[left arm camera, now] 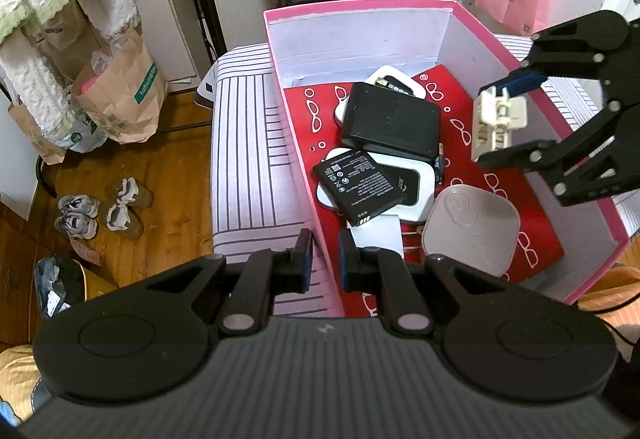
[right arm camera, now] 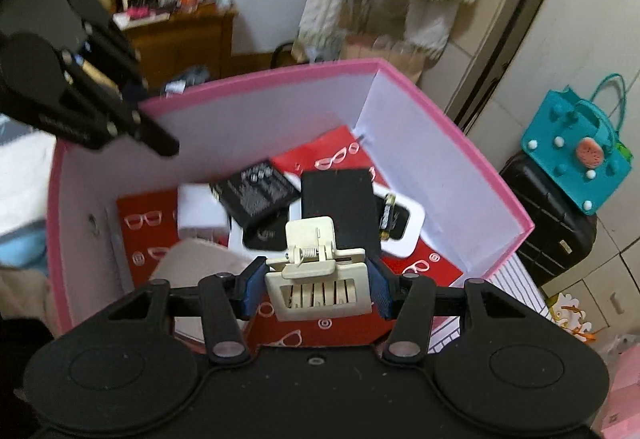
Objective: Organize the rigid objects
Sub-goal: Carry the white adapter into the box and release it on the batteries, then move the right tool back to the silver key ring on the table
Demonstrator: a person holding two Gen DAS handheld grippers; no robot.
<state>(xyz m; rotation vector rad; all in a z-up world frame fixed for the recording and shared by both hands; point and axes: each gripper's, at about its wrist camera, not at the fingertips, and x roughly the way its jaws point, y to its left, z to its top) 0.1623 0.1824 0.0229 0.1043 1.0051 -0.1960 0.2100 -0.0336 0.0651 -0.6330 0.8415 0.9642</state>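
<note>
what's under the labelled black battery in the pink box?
The battery lies on a white-framed device and a white card; whatever lies beneath them is hidden.

Cream spring clip (right arm camera: 316,275) above pink box (right arm camera: 460,143) of electronics

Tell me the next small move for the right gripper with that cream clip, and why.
Probably lower the right gripper a little into the pink box, then let go. Its jaws are shut on the cream hair clip, which hangs above the box's red lining, over the black batteries and white chargers already inside. The left gripper pinches the near wall.
</note>
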